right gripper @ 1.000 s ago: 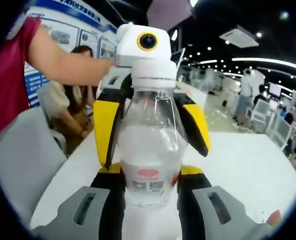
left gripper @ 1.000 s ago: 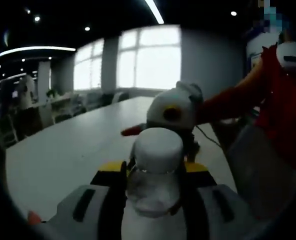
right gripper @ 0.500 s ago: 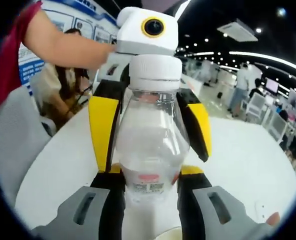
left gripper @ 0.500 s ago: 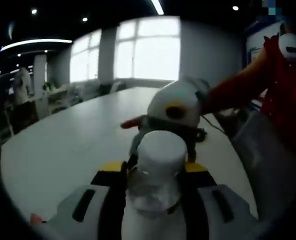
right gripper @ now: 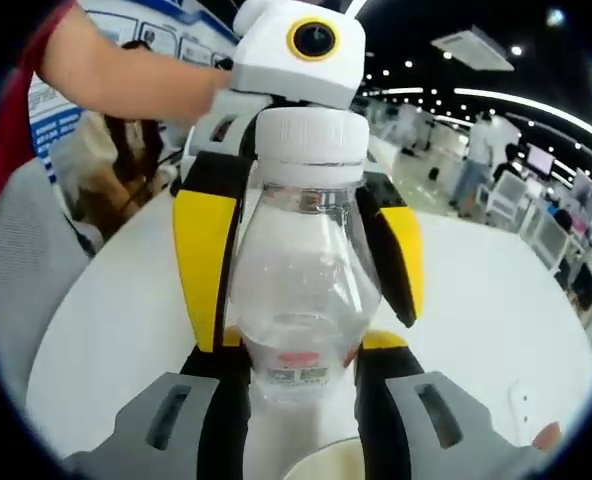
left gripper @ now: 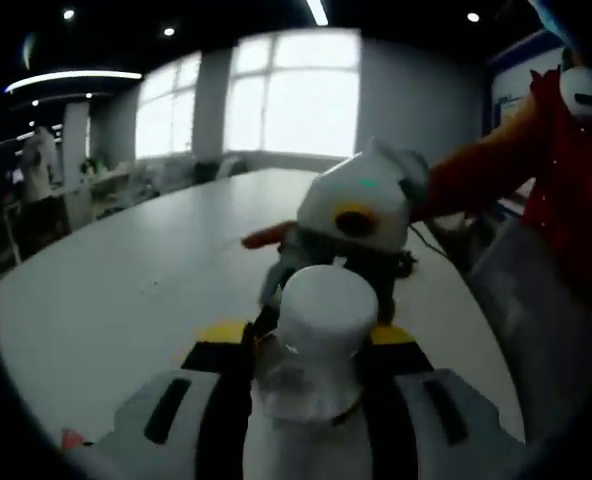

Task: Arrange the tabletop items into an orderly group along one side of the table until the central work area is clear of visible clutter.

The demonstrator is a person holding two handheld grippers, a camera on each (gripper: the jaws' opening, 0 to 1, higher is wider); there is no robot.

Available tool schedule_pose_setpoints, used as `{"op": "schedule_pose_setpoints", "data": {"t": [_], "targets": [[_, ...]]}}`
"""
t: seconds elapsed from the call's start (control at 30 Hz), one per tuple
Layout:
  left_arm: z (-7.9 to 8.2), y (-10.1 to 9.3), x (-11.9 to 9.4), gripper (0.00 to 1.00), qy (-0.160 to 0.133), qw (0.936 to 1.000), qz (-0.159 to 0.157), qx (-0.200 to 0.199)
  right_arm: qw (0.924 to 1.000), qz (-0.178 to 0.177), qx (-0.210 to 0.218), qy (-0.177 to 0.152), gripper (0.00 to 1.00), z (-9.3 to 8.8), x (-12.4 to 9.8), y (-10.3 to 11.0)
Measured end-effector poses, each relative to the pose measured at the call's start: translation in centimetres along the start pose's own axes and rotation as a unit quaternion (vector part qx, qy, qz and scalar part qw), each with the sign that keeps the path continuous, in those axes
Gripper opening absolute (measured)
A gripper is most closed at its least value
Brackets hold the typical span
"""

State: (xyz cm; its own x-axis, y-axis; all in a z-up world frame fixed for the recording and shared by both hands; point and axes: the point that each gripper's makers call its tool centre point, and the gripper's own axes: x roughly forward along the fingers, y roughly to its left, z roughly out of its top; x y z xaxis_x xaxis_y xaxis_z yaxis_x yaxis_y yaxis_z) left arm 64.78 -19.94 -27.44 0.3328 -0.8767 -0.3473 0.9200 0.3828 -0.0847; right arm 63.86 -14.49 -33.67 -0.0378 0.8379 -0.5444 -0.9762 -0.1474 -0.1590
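Both grippers are clamped on the same clear bottle (right gripper: 301, 290), held above the white bench (right gripper: 496, 300): right gripper (right gripper: 301, 385) fingers pinch it low by the label, left gripper (right gripper: 296, 250) fingers squeeze the shoulder under the white cap (left gripper: 326, 310). I'd let one side go before carrying it to the bench edge. Since a second ago the bottle looms a bit larger, grip unchanged

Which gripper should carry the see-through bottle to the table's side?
Probably right. The right gripper clamps the clear plastic bottle around its wide labelled body, a steadier hold. The left gripper pinches it higher up, near the white cap.
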Motion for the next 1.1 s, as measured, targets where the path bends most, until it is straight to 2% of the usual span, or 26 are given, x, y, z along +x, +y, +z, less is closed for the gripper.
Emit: {"op": "schedule_pose_setpoints", "data": {"t": [0.13,0.63,0.73,1.1], "targets": [[-0.3,0.1,0.1,0.4,0.004,1.0,-0.002,-0.001,1.0,-0.001,0.004,0.004,0.39,-0.3,0.2,0.0],[0.1,0.3,0.7,0.4,-0.012,0.9999,-0.006,-0.007,0.9998,-0.008,0.008,0.014,0.39,-0.8,-0.3,-0.4],[0.2,0.4,0.8,0.4,-0.015,0.9998,-0.005,-0.011,0.9997,-0.009,0.021,0.012,0.39,-0.9,-0.3,-0.5],[0.3,0.6,1.0,0.4,-0.019,0.9995,-0.004,-0.024,0.9991,-0.017,0.032,0.023,0.4,-1.1,-0.4,-0.7]]}}
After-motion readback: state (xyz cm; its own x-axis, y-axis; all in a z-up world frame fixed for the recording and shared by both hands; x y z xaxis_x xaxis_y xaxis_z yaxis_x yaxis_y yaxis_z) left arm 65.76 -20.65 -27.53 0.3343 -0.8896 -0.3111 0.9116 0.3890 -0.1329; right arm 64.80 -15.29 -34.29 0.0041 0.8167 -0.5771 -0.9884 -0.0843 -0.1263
